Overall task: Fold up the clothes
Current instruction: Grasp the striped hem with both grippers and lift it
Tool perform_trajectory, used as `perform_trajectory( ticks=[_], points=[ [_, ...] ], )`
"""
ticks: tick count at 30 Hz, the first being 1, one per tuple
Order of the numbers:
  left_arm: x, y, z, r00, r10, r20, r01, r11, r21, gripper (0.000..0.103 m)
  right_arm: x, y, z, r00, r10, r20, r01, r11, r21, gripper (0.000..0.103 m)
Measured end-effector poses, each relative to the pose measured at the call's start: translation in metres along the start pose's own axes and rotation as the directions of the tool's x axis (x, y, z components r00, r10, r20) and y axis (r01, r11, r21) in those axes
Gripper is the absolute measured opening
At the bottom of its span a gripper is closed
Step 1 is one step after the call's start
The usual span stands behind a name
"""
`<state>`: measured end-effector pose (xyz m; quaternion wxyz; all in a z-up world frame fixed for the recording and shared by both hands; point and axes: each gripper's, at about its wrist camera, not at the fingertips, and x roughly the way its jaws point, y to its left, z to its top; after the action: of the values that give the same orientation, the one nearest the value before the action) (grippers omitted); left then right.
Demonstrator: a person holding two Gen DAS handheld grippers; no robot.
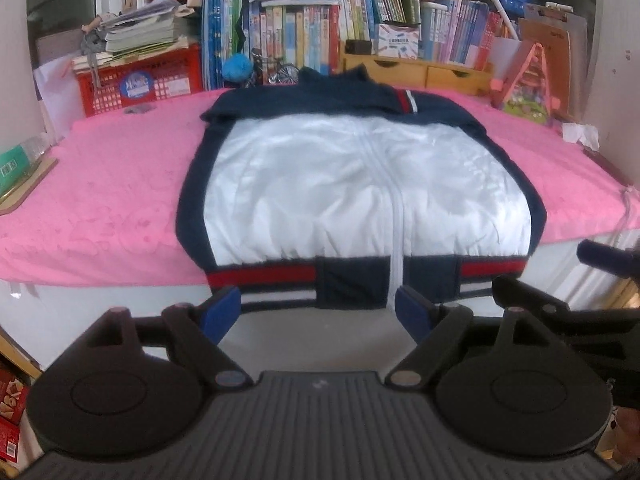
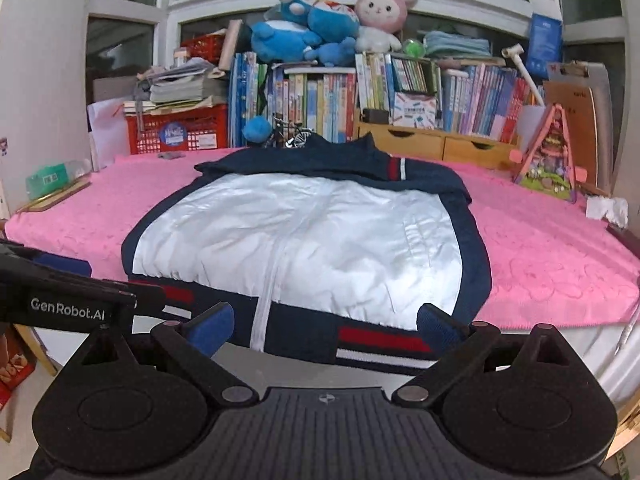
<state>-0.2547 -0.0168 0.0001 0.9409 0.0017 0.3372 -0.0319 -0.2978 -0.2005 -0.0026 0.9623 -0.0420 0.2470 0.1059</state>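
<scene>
You stood in a home bedroom: a pink-covered bed (image 2: pixel 540 256), crammed rows of books (image 2: pixel 320 104) and plush toys (image 2: pixel 304 28) beneath the window (image 2: pixel 120 52).

Each tool (image 1: pixel 318 310) is black plastic with blue finger pads (image 2: pixel 214 322), round pivot discs and white "GenRobot.AI" lettering.

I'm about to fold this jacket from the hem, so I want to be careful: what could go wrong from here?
The white and navy zip-up jacket has its striped hem hanging over the edge of the pink textured bed cover, so a tug might drag it off. The left gripper and right gripper, both open, sit close together and may collide. The slick white panel could slip from the jaws.
</scene>
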Motion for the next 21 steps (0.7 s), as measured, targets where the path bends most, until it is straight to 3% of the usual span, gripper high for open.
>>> perform_trajectory(
  ticks=[8, 11, 16, 21],
  points=[
    [0.008, 0.013, -0.002, 1.0, -0.006, 0.027, 0.006, 1.0, -0.017, 0.085, 0.002, -0.008, 0.0, 1.0, 0.01, 0.008, -0.01, 1.0, 0.005, 0.099],
    [0.022, 0.038, 0.001, 0.999, 0.009, 0.051, -0.003, 0.994, -0.106, 0.085, 0.013, -0.029, 0.003, 0.999, -0.04, 0.004, 0.04, 0.999, 0.03, 0.099],
    [0.04, 0.09, -0.005, 0.987, -0.084, 0.134, 0.12, 0.952, -0.283, 0.085, 0.037, -0.075, -0.002, 0.993, -0.116, -0.034, 0.118, 0.989, 0.084, 0.099],
    [0.071, 0.115, -0.006, 0.992, -0.074, 0.098, 0.1, 0.949, -0.299, 0.085, 0.066, -0.106, -0.013, 0.991, -0.11, -0.071, 0.117, 0.988, 0.097, 0.098]
  ],
)
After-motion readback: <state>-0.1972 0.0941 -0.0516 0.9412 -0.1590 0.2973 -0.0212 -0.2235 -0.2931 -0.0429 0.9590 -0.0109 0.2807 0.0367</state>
